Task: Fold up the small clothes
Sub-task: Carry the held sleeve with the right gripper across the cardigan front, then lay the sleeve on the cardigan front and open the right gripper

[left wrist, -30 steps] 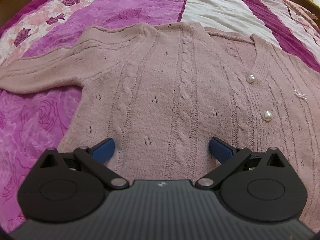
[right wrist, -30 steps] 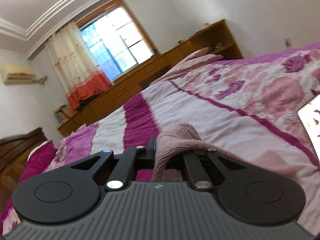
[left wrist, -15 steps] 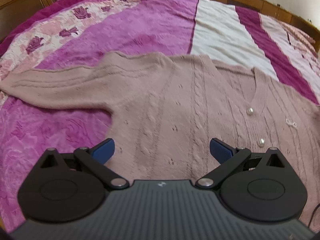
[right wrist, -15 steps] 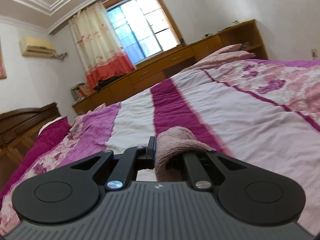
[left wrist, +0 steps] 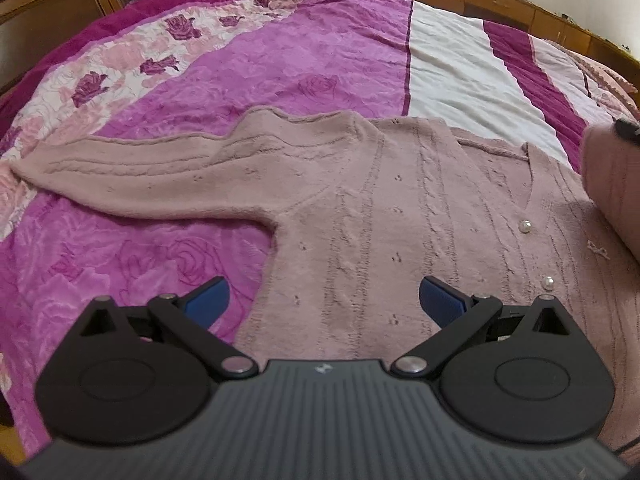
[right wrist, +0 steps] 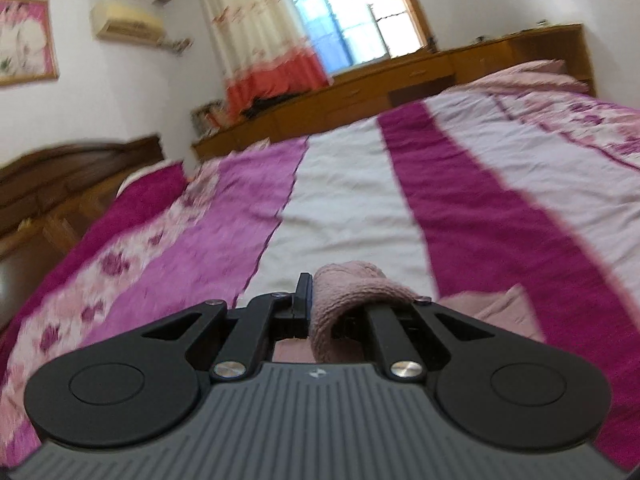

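A dusty-pink cable-knit cardigan point(left wrist: 360, 208) with pearl buttons lies flat on the bed, one sleeve point(left wrist: 132, 176) stretched out to the left. My left gripper point(left wrist: 324, 300) is open and empty, hovering over the cardigan's lower left body. My right gripper point(right wrist: 320, 300) is shut on a fold of the pink sleeve point(right wrist: 348, 292), held lifted above the bed; that raised sleeve shows at the right edge of the left wrist view point(left wrist: 608, 184).
The bed carries a magenta, white and rose-patterned cover point(left wrist: 280, 72). A dark wooden headboard point(right wrist: 60, 184) stands to the left and low wooden cabinets point(right wrist: 400, 76) run under the window. A pink blanket point(right wrist: 532, 76) lies at the far right of the bed.
My left gripper has pulled back and shifted left, so the whole left sleeve shows. My right gripper has swung left with the sleeve in it.
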`<action>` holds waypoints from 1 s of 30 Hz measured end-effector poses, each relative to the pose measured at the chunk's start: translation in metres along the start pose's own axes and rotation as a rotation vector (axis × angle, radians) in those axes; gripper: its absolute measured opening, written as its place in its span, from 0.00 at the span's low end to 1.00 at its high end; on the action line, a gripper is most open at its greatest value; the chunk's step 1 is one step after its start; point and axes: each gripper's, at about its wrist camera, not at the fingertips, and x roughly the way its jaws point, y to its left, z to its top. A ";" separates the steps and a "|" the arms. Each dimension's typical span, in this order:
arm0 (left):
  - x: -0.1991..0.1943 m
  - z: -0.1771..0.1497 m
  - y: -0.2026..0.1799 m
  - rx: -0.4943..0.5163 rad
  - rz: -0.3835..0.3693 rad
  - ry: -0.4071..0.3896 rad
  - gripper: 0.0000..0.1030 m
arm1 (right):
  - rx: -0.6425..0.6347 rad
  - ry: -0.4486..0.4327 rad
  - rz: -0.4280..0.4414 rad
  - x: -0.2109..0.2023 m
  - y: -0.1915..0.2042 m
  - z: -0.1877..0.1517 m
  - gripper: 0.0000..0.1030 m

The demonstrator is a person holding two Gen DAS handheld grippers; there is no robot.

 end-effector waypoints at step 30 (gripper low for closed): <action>0.011 -0.007 -0.001 0.005 -0.010 0.018 1.00 | 0.105 0.321 0.059 0.024 -0.001 -0.081 0.80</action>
